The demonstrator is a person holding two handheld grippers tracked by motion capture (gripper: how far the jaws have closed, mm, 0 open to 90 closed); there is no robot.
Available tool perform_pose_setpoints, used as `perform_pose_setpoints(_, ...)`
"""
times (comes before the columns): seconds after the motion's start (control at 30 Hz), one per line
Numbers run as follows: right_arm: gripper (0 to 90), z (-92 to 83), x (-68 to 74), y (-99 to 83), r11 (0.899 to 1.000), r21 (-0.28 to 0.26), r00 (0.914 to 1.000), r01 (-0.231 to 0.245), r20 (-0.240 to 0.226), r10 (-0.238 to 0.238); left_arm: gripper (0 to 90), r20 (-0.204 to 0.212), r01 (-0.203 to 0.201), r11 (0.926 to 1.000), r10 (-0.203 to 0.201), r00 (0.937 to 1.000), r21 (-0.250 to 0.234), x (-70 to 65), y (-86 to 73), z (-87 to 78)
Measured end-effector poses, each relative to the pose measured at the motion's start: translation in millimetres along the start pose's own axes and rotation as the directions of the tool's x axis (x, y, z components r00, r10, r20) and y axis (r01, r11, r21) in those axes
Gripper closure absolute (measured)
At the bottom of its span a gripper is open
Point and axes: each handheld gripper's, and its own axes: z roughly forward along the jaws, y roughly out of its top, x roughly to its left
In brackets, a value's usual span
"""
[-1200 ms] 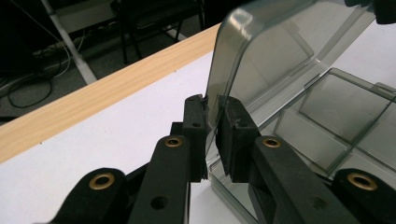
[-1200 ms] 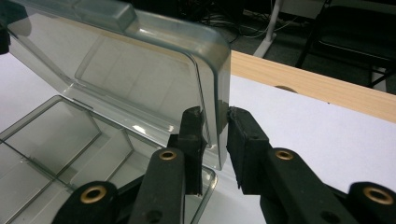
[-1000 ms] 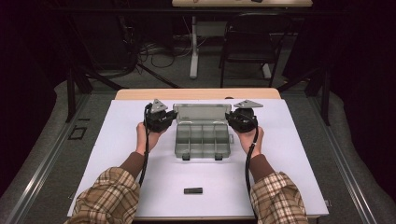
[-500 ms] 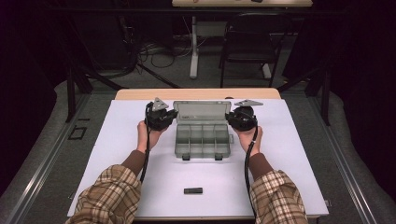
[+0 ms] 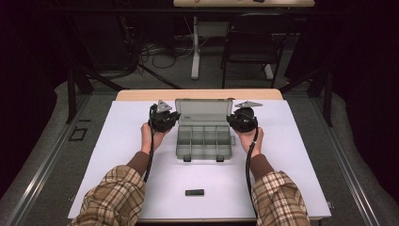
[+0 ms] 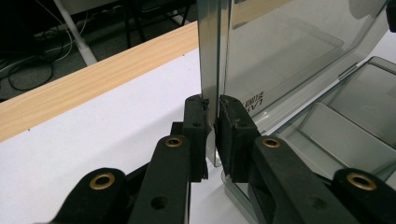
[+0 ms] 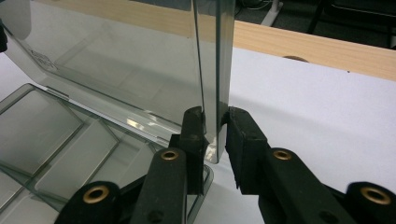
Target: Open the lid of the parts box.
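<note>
Smoky clear plastic makes up the organizer box (image 5: 204, 140), which sits mid-tabletop (image 5: 117, 141) with its lid (image 5: 203, 111) standing nearly upright. Compared with a second ago, nothing has shifted: lid angle and both hands match. The left hand-held gripper (image 6: 212, 133) pinches the lid's left edge; the right hand-held gripper (image 7: 215, 135) pinches its right edge. That pause probably means the lid is fully raised and ready for release. A small black object (image 5: 194, 192) lies near the front edge.

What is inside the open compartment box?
The compartment box shows bare dividers and nothing in its visible compartments. The raised lid, gripped at each side edge, hides no compartment from above; the gripper views cover only part.
</note>
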Motion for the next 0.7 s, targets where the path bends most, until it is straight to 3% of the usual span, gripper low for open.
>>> perform_pose_setpoints(0.7, 76.1, 15.1, -2.4, -6.6, 0.999, 0.05, 1.0, -0.003, 0.005, 0.003, 81.2, -0.016, 0.014, 0.9991, -0.014, 0.9998, 0.04, -0.2, -7.7, 13.7)
